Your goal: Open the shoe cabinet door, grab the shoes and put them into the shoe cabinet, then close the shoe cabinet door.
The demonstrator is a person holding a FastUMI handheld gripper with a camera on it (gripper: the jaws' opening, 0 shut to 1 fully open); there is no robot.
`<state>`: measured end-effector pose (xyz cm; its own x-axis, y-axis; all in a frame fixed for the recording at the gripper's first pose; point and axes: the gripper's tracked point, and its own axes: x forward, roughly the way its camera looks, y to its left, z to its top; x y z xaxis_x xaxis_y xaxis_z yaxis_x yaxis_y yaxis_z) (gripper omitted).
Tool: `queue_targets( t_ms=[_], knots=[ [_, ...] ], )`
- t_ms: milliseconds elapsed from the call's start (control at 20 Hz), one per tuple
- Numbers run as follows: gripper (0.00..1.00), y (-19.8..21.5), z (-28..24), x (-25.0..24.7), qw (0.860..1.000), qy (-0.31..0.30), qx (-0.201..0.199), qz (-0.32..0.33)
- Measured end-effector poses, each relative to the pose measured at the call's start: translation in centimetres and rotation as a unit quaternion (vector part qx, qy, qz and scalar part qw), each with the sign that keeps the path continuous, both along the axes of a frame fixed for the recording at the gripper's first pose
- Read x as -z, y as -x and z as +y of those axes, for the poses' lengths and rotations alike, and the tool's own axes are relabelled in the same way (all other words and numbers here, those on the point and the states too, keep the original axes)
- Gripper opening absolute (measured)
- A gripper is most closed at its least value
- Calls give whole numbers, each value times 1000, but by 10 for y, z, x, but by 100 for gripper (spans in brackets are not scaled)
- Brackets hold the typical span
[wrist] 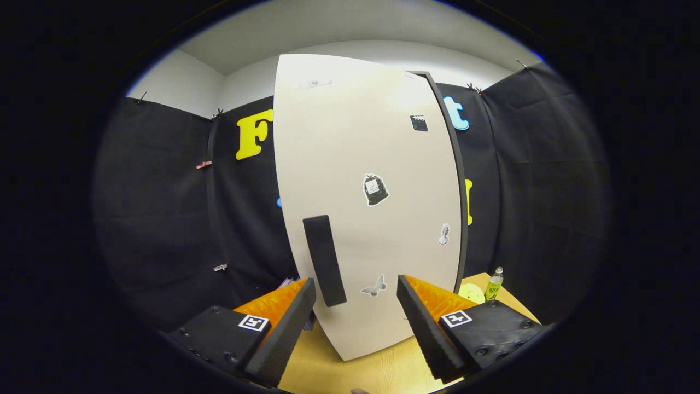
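In the gripper view, the gripper (355,295) faces the shoe cabinet door (372,208), its jaws spread wide and gripping nothing. The door's dark handle (325,260) stands just ahead, nearer the left finger. A bottle (494,284) stands far right on the wooden table (350,372).

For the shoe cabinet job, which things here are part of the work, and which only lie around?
Part of the job:
cabinet door, white
black handle on it, just ahead of the open gripper

Only lying around:
bottle on the wooden table
stickers on the door
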<state>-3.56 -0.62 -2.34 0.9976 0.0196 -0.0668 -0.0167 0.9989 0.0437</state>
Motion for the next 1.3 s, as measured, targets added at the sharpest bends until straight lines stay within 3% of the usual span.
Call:
queue_targets(
  t_ms=[1300],
  knots=[
    [98, -17, -9, 1, 999, 11, 26, -21]
  ],
)
